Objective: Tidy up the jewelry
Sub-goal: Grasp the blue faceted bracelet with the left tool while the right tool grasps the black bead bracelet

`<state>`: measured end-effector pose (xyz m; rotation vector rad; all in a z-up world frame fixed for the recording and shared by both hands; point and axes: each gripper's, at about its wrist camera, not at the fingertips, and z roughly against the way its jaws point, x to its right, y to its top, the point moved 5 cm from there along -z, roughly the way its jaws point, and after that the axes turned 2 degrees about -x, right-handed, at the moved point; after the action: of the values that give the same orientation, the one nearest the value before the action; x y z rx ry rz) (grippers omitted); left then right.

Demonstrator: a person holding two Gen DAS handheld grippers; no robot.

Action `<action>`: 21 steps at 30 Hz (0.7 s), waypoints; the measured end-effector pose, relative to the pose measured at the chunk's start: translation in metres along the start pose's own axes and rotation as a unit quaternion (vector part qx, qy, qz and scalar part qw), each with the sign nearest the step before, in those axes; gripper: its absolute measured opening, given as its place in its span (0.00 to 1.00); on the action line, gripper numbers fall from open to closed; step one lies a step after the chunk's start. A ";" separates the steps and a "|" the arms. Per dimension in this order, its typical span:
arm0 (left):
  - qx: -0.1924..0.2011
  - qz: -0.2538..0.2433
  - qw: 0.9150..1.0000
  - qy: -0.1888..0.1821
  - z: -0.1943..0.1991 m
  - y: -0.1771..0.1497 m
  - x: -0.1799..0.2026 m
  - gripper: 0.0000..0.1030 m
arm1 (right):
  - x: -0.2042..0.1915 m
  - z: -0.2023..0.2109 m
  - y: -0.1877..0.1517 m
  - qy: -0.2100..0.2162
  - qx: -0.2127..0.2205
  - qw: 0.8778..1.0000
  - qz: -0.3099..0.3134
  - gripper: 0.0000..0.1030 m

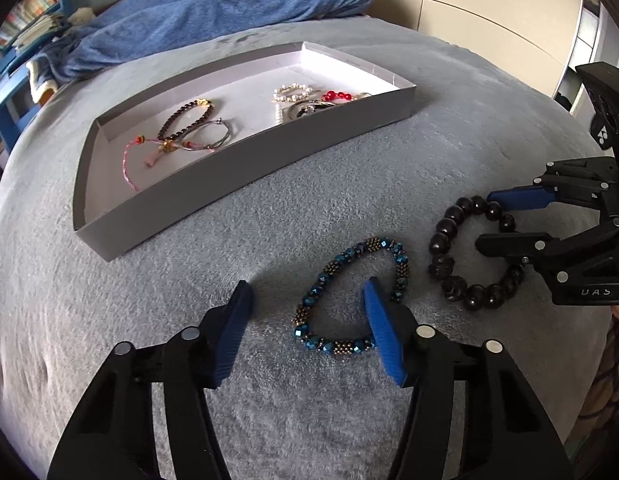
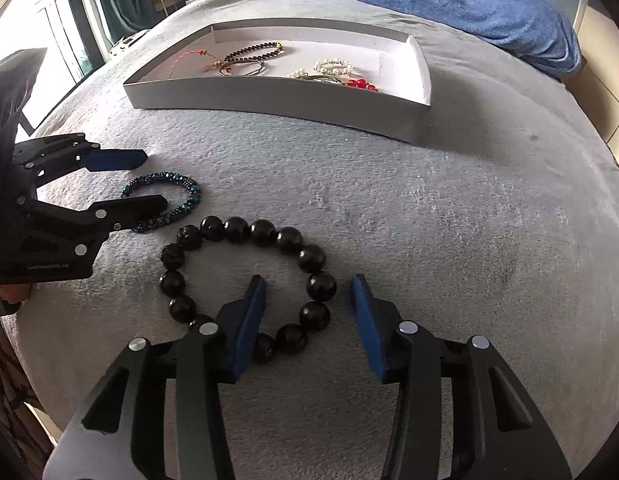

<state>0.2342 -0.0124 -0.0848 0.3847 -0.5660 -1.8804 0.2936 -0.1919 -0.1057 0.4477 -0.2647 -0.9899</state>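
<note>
Evidently each hand-held gripper is straddling one side of a bracelet lying on the bed, ready to pinch it: left hand-held gripper (image 1: 305, 304) half-open over the blue bracelet (image 1: 351, 300), right hand-held gripper (image 2: 309, 300) half-open over the black bead bracelet (image 2: 249, 280), both near the tray (image 1: 245, 160).

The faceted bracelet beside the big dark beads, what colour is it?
Metallic blue bracelet with bronze bead sections; clearest in left wrist view.
</note>
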 end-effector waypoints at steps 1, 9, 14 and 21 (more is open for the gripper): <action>0.000 0.004 1.000 -0.003 0.000 0.001 -0.001 0.51 | 0.000 0.000 0.000 0.002 0.000 1.000 0.000 0.38; -0.003 0.013 1.000 -0.005 0.003 0.003 -0.002 0.08 | 0.003 0.001 0.003 0.008 0.009 1.000 -0.008 0.15; 0.009 0.012 1.000 -0.008 0.012 0.007 -0.002 0.08 | 0.004 0.003 0.007 0.011 0.016 1.000 -0.013 0.14; 0.040 0.018 0.999 -0.021 0.038 0.020 -0.001 0.08 | 0.006 0.019 0.019 0.026 0.049 0.998 -0.027 0.14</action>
<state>0.2307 -0.0096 -0.0415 0.3855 -0.6750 -1.8378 0.3032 -0.1930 -0.0795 0.5718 -0.2569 -1.0206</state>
